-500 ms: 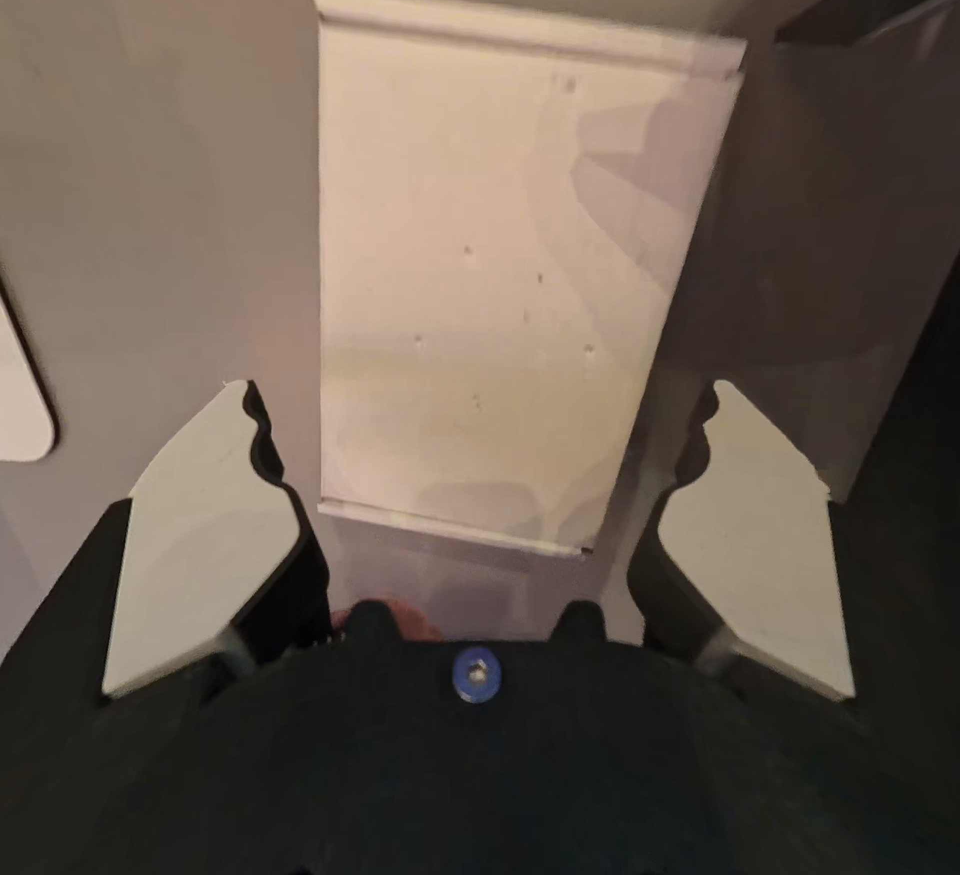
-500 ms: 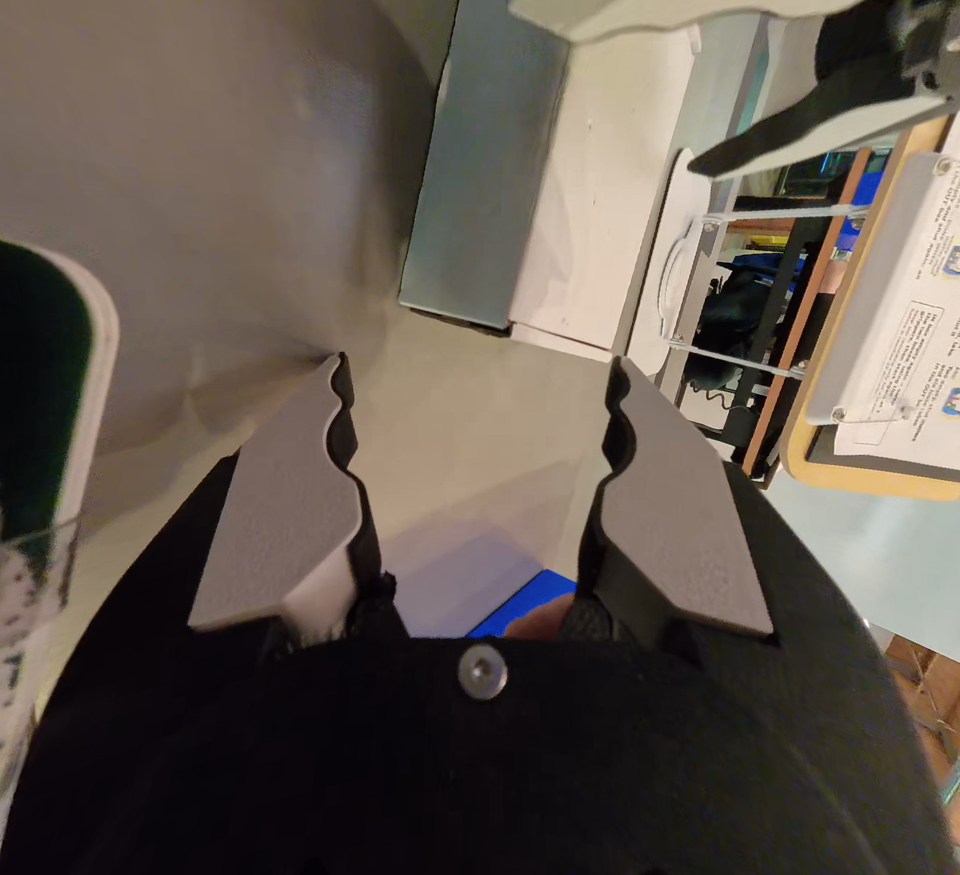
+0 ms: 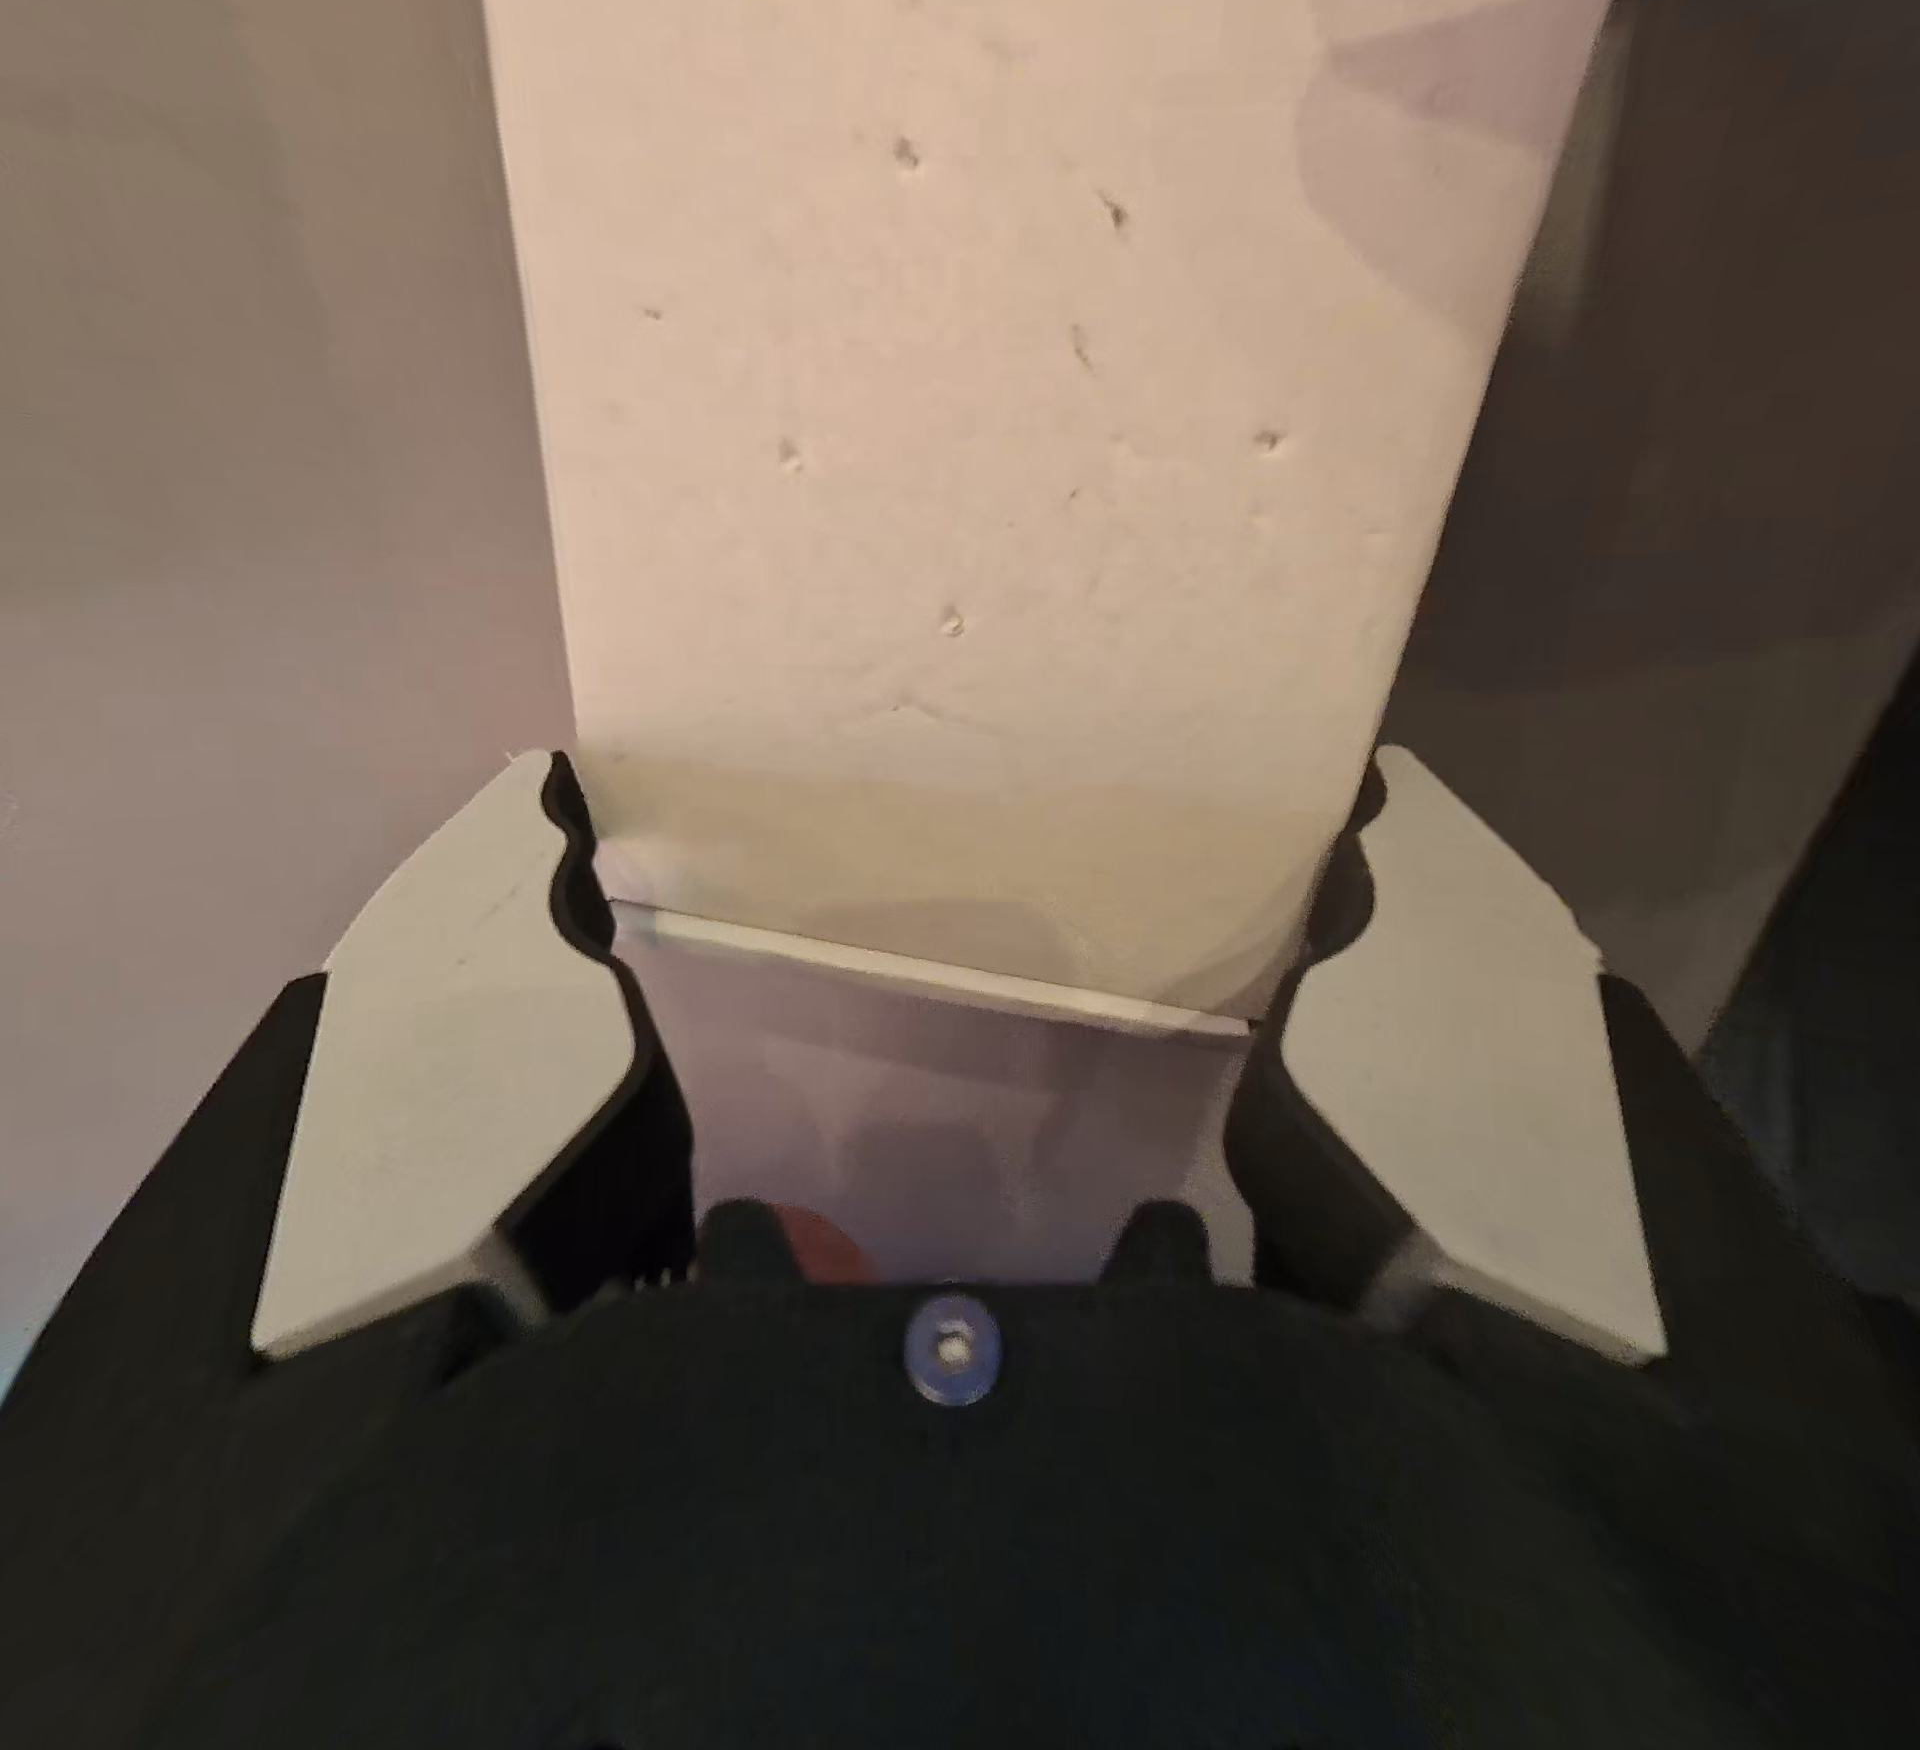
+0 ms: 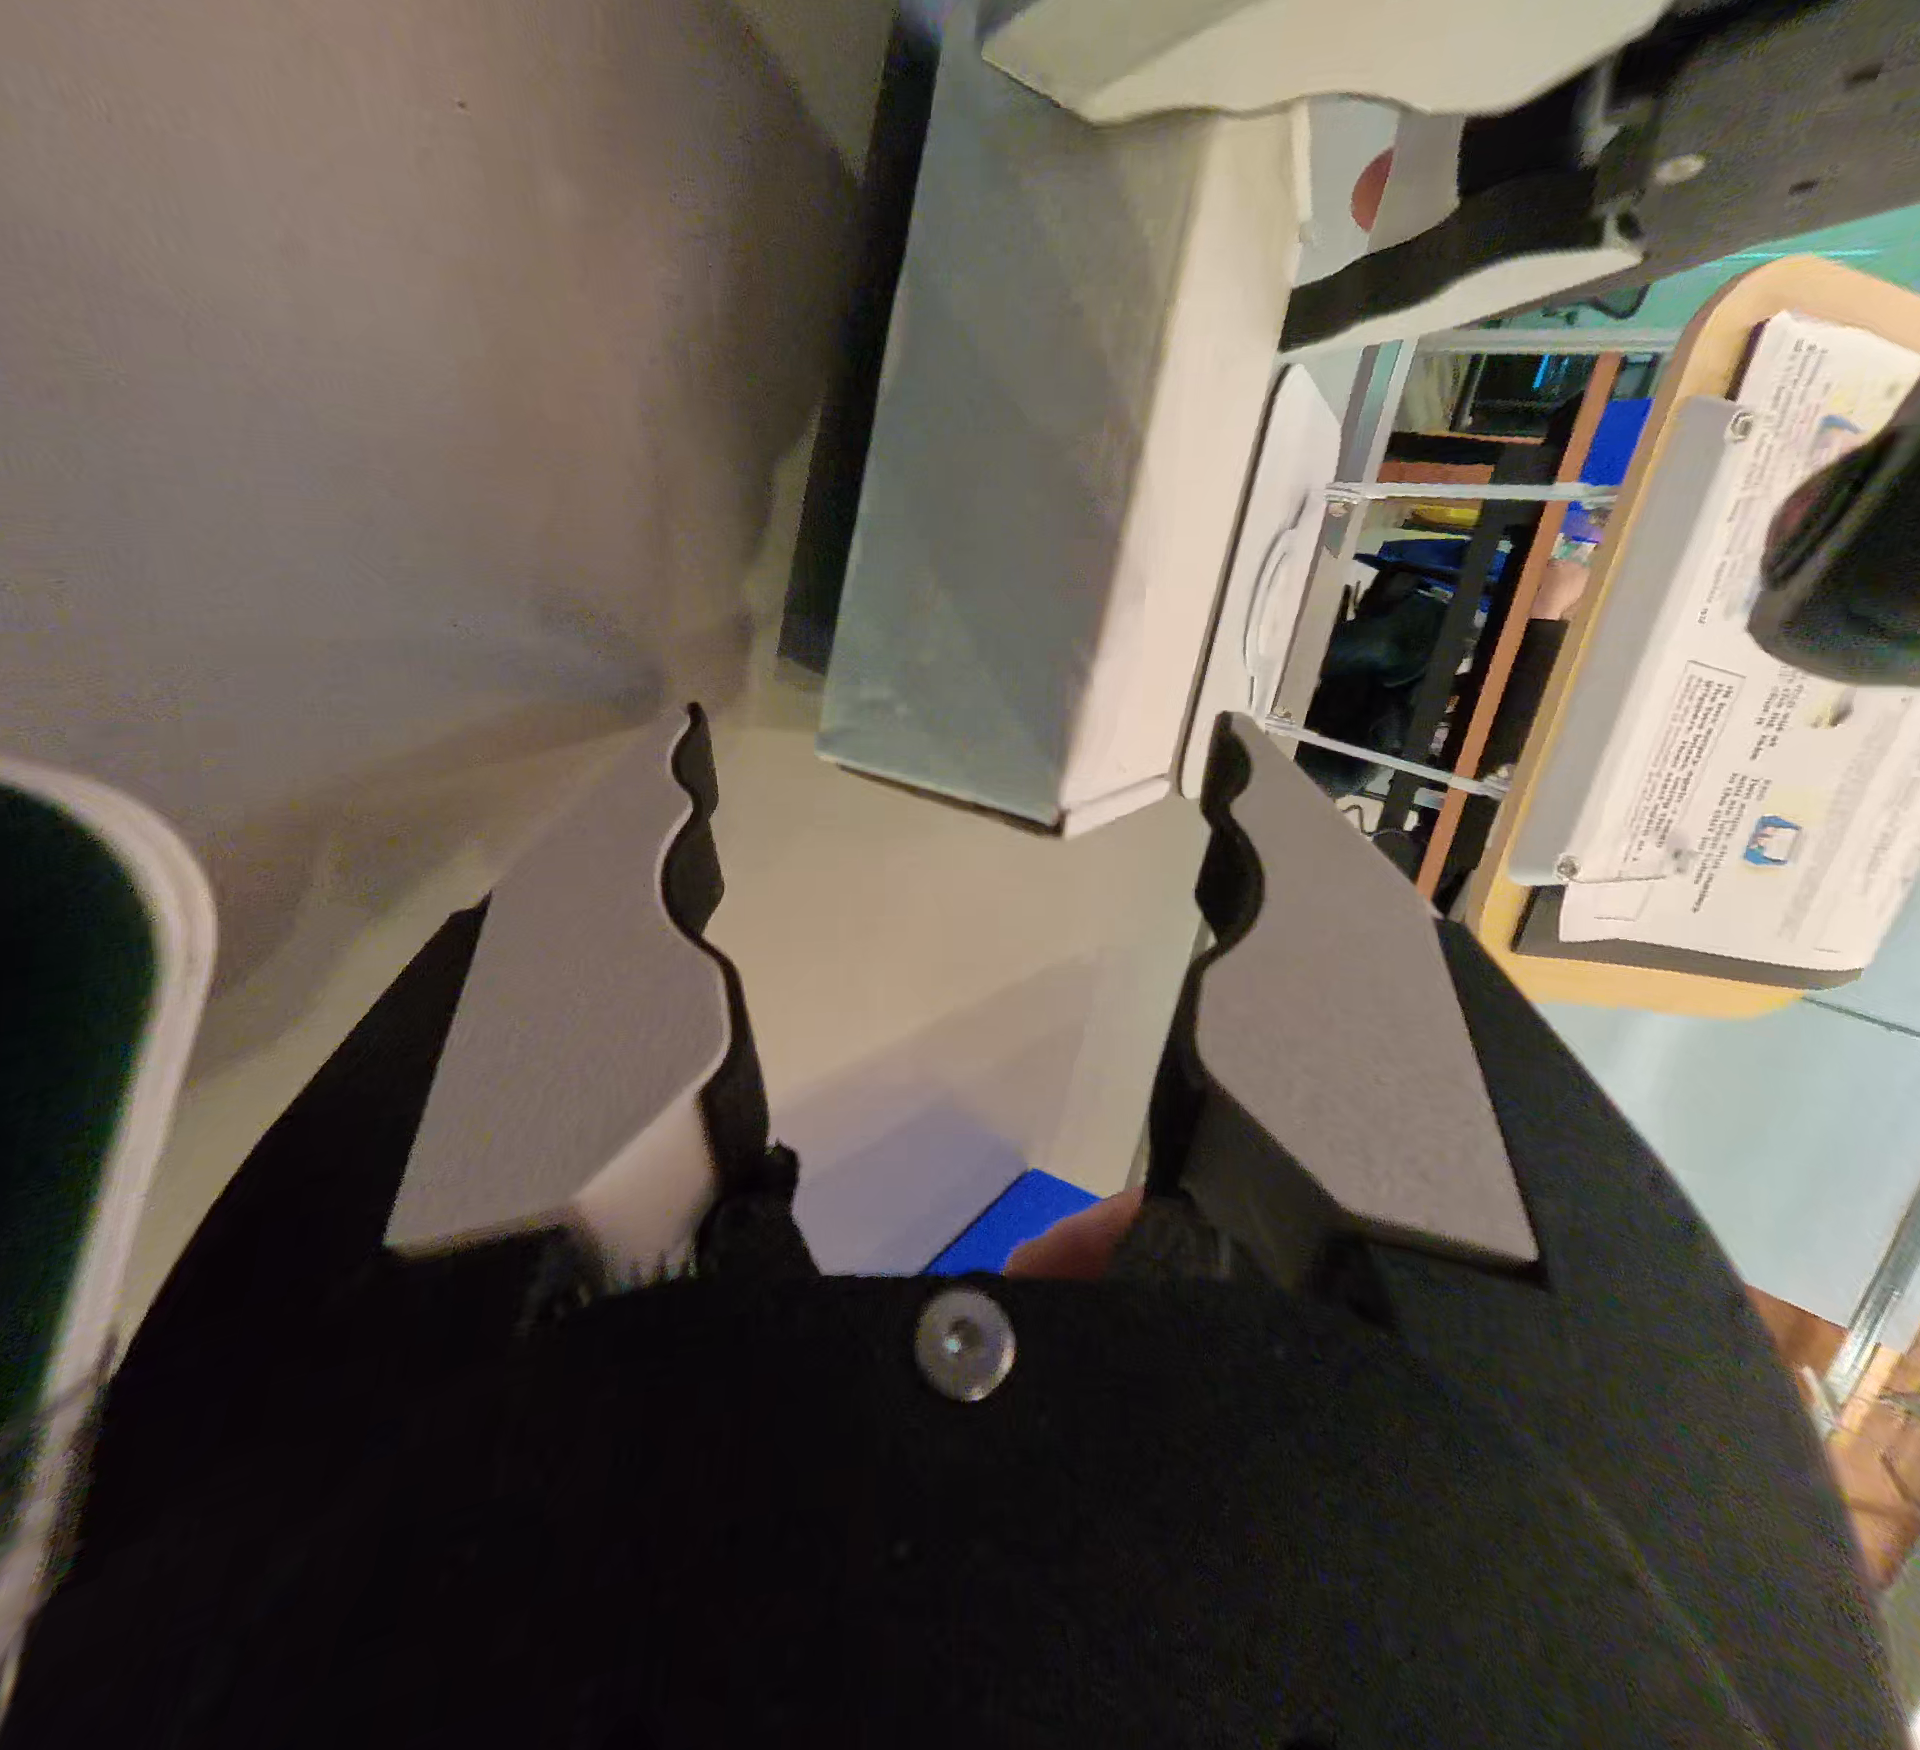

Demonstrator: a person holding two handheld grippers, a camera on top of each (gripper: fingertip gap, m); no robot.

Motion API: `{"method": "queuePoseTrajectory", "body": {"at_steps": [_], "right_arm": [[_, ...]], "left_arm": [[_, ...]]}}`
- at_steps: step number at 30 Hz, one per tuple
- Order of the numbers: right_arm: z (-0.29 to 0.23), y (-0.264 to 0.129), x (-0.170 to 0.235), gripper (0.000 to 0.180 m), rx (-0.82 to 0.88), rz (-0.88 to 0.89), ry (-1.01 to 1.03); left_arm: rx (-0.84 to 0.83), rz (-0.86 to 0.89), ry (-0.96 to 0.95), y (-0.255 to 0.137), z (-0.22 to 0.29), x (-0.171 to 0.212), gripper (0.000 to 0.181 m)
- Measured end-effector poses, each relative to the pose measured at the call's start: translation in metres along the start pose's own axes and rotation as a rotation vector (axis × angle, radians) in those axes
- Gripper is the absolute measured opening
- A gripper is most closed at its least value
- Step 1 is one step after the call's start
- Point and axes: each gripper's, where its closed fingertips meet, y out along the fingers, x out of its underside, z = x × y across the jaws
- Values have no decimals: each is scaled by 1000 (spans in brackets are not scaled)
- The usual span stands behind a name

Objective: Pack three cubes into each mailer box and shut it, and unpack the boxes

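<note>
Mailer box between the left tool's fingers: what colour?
White, with small dents in the mailer box lid; left wrist view shows it best.

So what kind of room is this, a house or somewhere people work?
Probably a workplace, like a lab or workshop. A white mailer box sits on a plain pale table, and behind it stand metal-framed shelves and a board with printed sheets.
</note>
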Motion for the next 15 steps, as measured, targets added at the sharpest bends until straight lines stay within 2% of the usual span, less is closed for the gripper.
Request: {"method": "queuePoseTrajectory", "body": {"at_steps": [4,9,12,15], "right_arm": [[12,8,3,81,71,-45,-32],[17,20,13,62,43,-78,-53],[20,20,16,61,15,-53,-8],[25,20,24,61,-6,-45,51]], "left_arm": [[103,23,-69,-4,2,-7,131],[151,36,-120,-6,3,-12,132],[154,113,-137,-10,1,-18,129],[75,194,-63,-25,2,-19,135]]}}
